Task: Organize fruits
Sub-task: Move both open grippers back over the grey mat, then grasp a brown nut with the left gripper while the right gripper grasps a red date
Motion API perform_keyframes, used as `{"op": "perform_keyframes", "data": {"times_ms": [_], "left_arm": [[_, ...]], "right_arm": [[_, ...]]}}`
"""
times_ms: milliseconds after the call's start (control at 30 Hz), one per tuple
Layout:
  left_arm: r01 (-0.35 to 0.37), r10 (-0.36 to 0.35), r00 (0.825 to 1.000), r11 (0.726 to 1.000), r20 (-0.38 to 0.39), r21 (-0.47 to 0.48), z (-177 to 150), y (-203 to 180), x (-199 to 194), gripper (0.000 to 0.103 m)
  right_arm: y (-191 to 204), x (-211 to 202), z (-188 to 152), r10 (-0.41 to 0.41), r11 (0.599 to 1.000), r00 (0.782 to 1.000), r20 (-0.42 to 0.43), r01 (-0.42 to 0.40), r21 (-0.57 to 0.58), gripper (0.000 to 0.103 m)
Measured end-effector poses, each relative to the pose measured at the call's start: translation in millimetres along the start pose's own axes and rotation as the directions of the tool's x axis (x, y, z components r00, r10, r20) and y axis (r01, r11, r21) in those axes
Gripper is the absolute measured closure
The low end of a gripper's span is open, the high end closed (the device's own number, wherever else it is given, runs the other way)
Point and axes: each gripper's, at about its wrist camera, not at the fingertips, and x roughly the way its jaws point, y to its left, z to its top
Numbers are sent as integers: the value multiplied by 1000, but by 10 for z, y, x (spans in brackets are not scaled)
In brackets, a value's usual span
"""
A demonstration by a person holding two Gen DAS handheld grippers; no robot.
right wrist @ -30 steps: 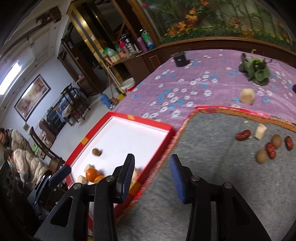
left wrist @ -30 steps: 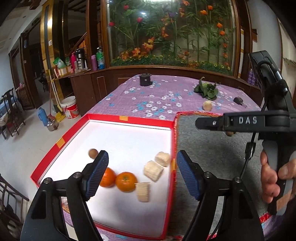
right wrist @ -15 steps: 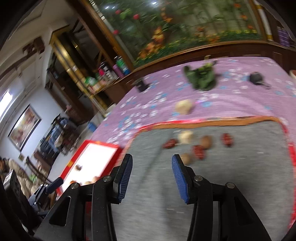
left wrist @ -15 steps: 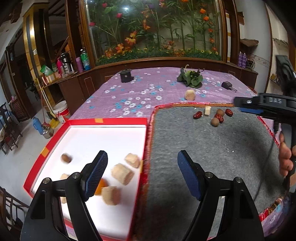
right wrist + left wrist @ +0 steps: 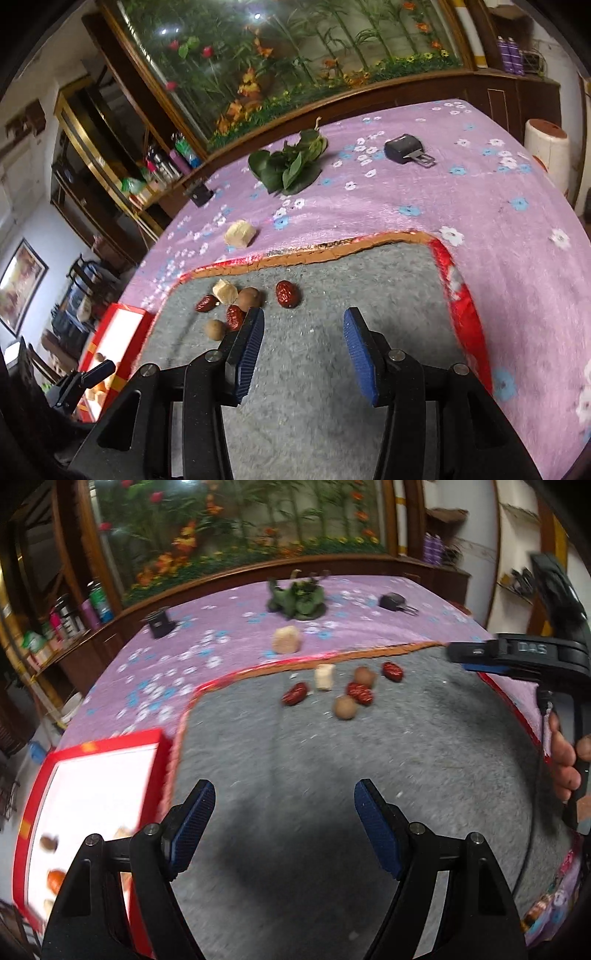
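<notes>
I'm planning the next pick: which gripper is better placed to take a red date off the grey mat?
Right gripper: its open, empty jaws sit beside the red dates; the left gripper is farther back.

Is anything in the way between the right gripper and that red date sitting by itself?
No, nothing visible blocks it. The right gripper is open and empty over bare grey mat, and the lone red date lies just ahead of its fingers. The other dates and round brown fruits sit off to the left of that path.
</notes>
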Motion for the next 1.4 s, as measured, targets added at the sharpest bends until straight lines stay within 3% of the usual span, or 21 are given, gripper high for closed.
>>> {"op": "perform_keyframes", "data": {"times_ms": [333, 500, 667, 800, 867, 933, 1000, 1067, 1167, 1400], "left_arm": [[69, -68, 996, 997, -51, 19, 296, -127, 289, 25], [88, -86, 994, 996, -63, 28, 341, -211, 411, 25], [102, -102, 992, 995, -79, 6, 422, -267, 550, 28], [120, -118, 987, 993, -106, 8, 485, -307, 678, 46], [111, -108, 988, 994, -108, 20, 513, -317, 731, 50], [103, -101, 987, 994, -124, 17, 527, -302, 805, 64], [131, -130, 982, 991, -137, 1, 529, -287, 856, 72], [134, -132, 983, 991, -130, 4, 538, -295, 857, 73], [148, -146, 981, 989, -127, 12, 544, -329, 853, 83], [150, -149, 983, 989, -111, -2, 553, -334, 862, 84]], "right_arm": [[388, 686, 89, -90, 983, 991, -101, 72, -169, 59], [374, 775, -8, -138, 961, 987, -79, 115, -251, 81], [262, 757, 27, -98, 976, 991, -93, 77, -203, 83], [174, 744, 60, -53, 990, 992, -118, 36, -139, 83], [157, 740, 67, -41, 993, 991, -124, 26, -119, 83], [144, 735, 68, -32, 994, 991, -127, 18, -105, 83], [137, 735, 72, -27, 995, 991, -129, 14, -97, 83], [137, 737, 75, -28, 995, 991, -128, 16, -98, 83], [135, 740, 81, -29, 995, 991, -127, 17, -99, 83], [159, 706, 89, -7, 996, 992, -124, -4, -86, 84]]}}
